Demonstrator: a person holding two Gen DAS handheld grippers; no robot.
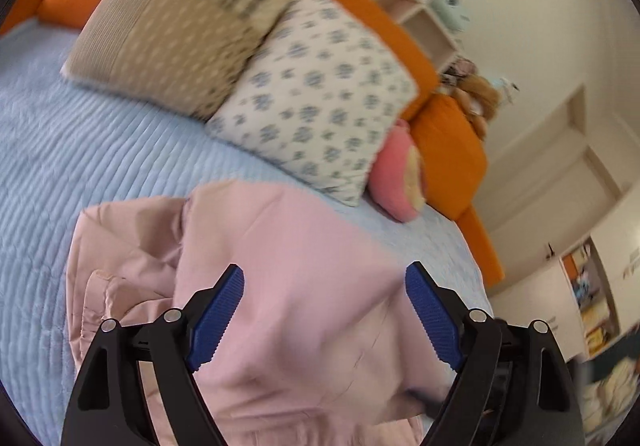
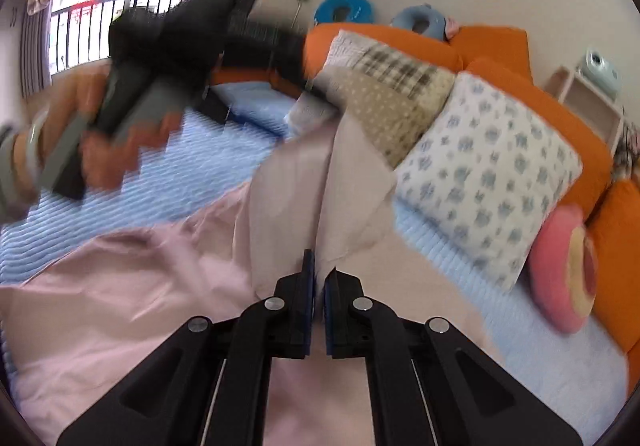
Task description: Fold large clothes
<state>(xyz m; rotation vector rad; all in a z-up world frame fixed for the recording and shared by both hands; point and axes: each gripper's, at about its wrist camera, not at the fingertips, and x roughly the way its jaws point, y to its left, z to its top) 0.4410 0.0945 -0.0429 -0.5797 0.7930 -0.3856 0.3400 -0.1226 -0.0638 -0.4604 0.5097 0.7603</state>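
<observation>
1. Blue quilted bed fills both views, with pillows leaning on an orange headboard beyond.
2. Our garment, a large pink piece, lies spread on the quilt near its front edge, rumpled at its left side in the left view.
3. Our left tongs stand wide apart above the cloth, gripping nothing.
4. Our right tongs are pressed together on a raised flap of the garment (the fabric rises straight from between the blue pads).
5. Seen from the right wrist, the left hand and its tool are blurred, off to the left above the bed.
6. We judge the step to be carrying this flap across to make a fold.
7. To do it well, we should keep the pinch firm, lift just enough that the cloth clears itself, and lay the edge down parallel to the far edge.
8. Our free left tongs could take the matching corner, or pin the body, so that nothing drags or bunches.
</observation>
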